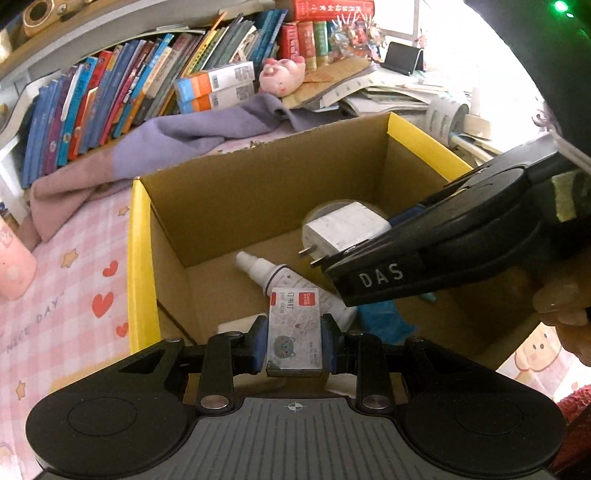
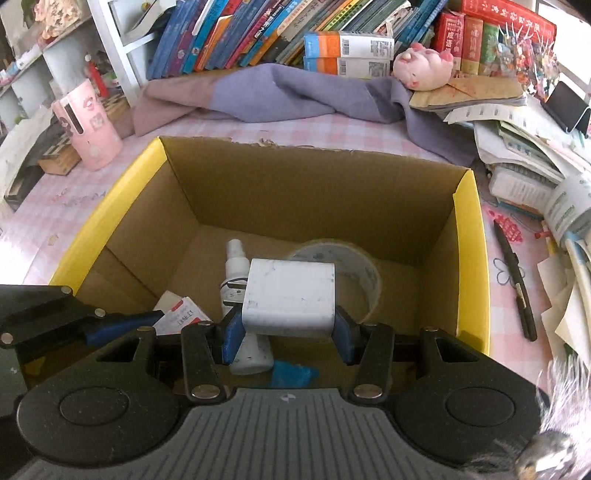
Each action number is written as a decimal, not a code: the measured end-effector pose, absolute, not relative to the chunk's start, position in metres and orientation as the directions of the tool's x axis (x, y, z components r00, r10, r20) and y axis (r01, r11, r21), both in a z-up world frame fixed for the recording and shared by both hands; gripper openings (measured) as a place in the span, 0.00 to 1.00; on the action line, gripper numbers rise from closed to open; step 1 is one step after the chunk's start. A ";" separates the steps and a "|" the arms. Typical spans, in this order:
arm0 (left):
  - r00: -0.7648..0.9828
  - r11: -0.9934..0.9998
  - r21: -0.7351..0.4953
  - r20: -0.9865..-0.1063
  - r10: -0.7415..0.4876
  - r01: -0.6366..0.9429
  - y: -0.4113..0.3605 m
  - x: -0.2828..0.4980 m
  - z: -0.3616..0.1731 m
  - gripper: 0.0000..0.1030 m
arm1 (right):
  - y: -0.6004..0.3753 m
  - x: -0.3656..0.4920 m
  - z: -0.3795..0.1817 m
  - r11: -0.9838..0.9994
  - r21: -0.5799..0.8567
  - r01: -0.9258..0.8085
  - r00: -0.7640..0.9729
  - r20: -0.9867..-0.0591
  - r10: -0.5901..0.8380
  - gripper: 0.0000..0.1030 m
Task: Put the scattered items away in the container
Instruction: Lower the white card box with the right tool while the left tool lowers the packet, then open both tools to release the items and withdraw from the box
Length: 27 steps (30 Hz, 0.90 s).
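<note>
While both tools hang over the open cardboard box (image 2: 314,192), each has something clamped between its blue fingers. The left gripper (image 1: 294,343) is closed on a small staple box (image 1: 294,332), a grey carton with a red label and a cat face printed on it, held above the box's near wall at about 6 o'clock in the left wrist view. The right gripper (image 2: 290,332) is closed on a white charger (image 2: 290,299), a square plug whose two metal prongs point toward 9 o'clock; seen from the left wrist, that charger (image 1: 347,230) sits at 3 o'clock of centre, with the right tool's black body reaching in from the right edge. On the box floor lie a white spray bottle (image 2: 236,266), running from 12 to 6 o'clock under the charger, a roll of clear tape (image 2: 354,273) at about 2 o'clock of the charger, and a crumpled blue wrapper (image 2: 293,373) near the front wall. The box has yellow rims on its left and right sides and stands on a bench (image 2: 362,136) covered in pink checked cloth. Outside the box, at 3 o'clock in the right wrist view, a black pen (image 2: 515,280) lies on the cloth. Behind the box, at 12 o'clock, a purple blanket (image 2: 280,96) is bunched below a row of books (image 2: 236,33), with a pink plush pig (image 2: 423,70) at 1 o'clock and a pink cup (image 2: 86,125) at 10 o'clock.
</note>
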<state>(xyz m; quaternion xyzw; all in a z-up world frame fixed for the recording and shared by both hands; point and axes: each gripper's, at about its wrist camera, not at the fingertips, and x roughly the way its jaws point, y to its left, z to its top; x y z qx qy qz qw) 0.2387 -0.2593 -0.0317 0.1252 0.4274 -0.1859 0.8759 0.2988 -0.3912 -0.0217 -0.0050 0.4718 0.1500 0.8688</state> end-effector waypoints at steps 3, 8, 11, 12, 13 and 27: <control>0.591 0.905 0.073 -0.779 -0.211 0.420 -0.259 0.237 -0.029 0.30 | -0.392 0.298 -0.021 0.955 0.136 -0.263 0.517 -0.816 0.259 0.46; 0.620 0.910 0.089 -0.758 -0.202 0.405 -0.260 0.232 -0.024 0.41 | -0.394 0.295 -0.016 0.957 0.130 -0.261 0.554 -0.791 0.258 0.51; 0.656 0.911 0.136 -0.735 -0.170 0.389 -0.263 0.223 -0.020 0.62 | -0.395 0.292 -0.013 0.956 0.133 -0.262 0.571 -0.777 0.265 0.54; 0.667 0.913 0.144 -0.727 -0.164 0.382 -0.262 0.221 -0.018 0.65 | -0.396 0.291 -0.012 0.956 0.136 -0.258 0.578 -0.772 0.266 0.55; 0.671 0.914 0.143 -0.723 -0.166 0.380 -0.261 0.219 -0.015 0.66 | -0.397 0.290 -0.011 0.957 0.140 -0.253 0.584 -0.767 0.266 0.55; 0.815 0.958 0.109 -0.556 -0.163 0.266 -0.218 0.167 0.032 0.83 | -0.405 0.234 0.040 0.973 0.145 -0.182 0.778 -0.584 0.233 0.63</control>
